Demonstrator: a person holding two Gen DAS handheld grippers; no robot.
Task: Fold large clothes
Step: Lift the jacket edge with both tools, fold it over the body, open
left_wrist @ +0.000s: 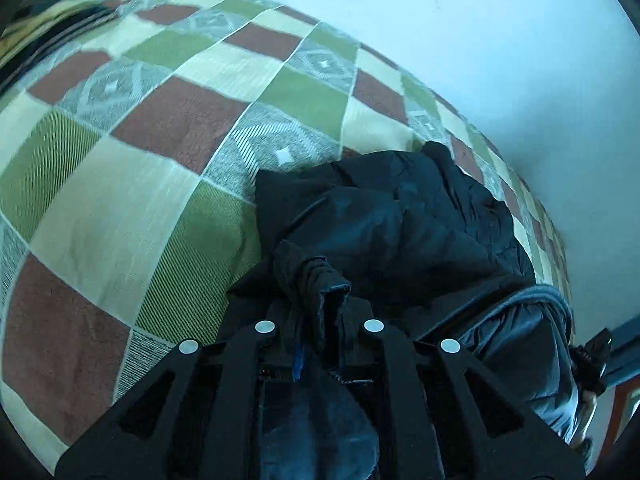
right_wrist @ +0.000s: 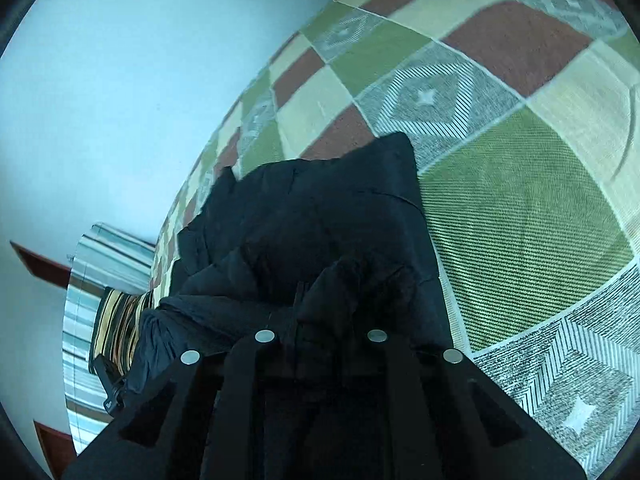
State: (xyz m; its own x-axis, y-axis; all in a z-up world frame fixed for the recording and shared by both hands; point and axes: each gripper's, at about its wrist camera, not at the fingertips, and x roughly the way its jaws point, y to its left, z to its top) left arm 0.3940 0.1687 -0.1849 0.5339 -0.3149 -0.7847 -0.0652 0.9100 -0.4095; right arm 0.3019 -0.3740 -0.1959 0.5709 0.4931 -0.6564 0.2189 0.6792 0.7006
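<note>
A large black padded jacket [left_wrist: 384,224] lies bunched on a bed with a checked cover [left_wrist: 152,128]. My left gripper [left_wrist: 320,300] is shut on a bunched fold of the jacket's black fabric, which sticks up between the fingers. In the right wrist view the same jacket [right_wrist: 320,216] hangs and folds over itself above the cover [right_wrist: 520,208]. My right gripper [right_wrist: 320,316] is shut on another fold of the jacket. The other gripper shows small at the jacket's far end in each view [left_wrist: 592,360] [right_wrist: 110,384].
A pale wall [left_wrist: 460,40] runs along the far side of the bed. A striped pillow [right_wrist: 116,320] and a striped curtain [right_wrist: 92,280] lie past the bed's end. Dark red wooden trim [right_wrist: 36,260] is on the wall.
</note>
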